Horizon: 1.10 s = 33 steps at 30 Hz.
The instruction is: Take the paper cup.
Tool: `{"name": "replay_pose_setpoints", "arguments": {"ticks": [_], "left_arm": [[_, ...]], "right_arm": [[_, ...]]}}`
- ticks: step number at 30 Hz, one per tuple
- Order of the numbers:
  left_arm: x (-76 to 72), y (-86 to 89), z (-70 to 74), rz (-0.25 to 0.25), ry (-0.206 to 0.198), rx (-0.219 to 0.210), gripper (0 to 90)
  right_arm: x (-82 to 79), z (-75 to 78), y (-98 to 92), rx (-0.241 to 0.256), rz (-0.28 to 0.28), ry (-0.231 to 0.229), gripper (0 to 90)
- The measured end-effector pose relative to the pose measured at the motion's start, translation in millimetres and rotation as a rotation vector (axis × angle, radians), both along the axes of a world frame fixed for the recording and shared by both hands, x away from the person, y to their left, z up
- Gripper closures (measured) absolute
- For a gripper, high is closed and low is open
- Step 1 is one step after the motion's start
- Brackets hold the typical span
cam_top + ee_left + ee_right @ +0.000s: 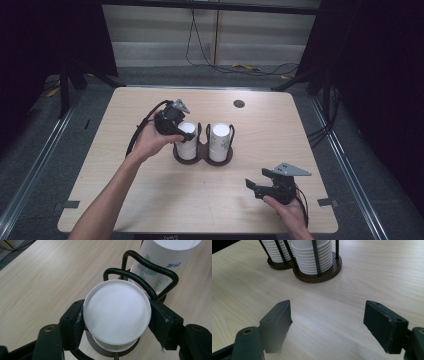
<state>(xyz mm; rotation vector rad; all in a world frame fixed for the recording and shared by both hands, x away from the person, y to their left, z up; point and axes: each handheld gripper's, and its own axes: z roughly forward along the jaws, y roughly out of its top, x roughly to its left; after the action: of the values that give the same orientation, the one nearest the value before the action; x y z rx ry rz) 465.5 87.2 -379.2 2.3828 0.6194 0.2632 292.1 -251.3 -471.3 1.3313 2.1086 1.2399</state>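
In the high view, a dark double cup holder (202,154) stands mid-table with a stack of upside-down white paper cups in each ring; the left gripper (176,128) sits at the top of the left stack (187,141), while the right gripper (261,187) rests near the table's front edge, well apart from the holder and the right stack (220,142). In the left gripper view, the two jaws press on either side of the top cup (117,314), whose flat white base faces the camera; the cup still sits on its stack inside the black wire loops (140,277), so the grasp looks made but the lift is not yet done. In the right gripper view, the jaws stand wide apart with nothing but bare wooden table (352,290) between them, the ribbed cup rims (312,258) ahead. Pulling the cup free remains.
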Motion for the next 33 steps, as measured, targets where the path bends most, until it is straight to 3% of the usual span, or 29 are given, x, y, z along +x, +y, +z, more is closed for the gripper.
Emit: {"name": "replay_pose_setpoints", "arguments": {"ticks": [9, 18, 33], "left_arm": [[-0.4, 0.3, 4.1, 0.006, -0.015, -0.033, 35.2], [0.5, 5.2, 9.1, 0.019, -0.003, -0.057, 35.9], [-1.3, 13.8, 19.9, 0.036, -0.028, -0.148, 36.4]], "right_arm": [[0.2, 0.0, -0.2, 0.005, 0.001, 0.000, 22.4], [0.2, 0.0, -0.4, 0.007, 0.000, 0.002, 22.4], [0.3, 0.2, -0.5, 0.012, -0.001, 0.003, 22.4]]}}
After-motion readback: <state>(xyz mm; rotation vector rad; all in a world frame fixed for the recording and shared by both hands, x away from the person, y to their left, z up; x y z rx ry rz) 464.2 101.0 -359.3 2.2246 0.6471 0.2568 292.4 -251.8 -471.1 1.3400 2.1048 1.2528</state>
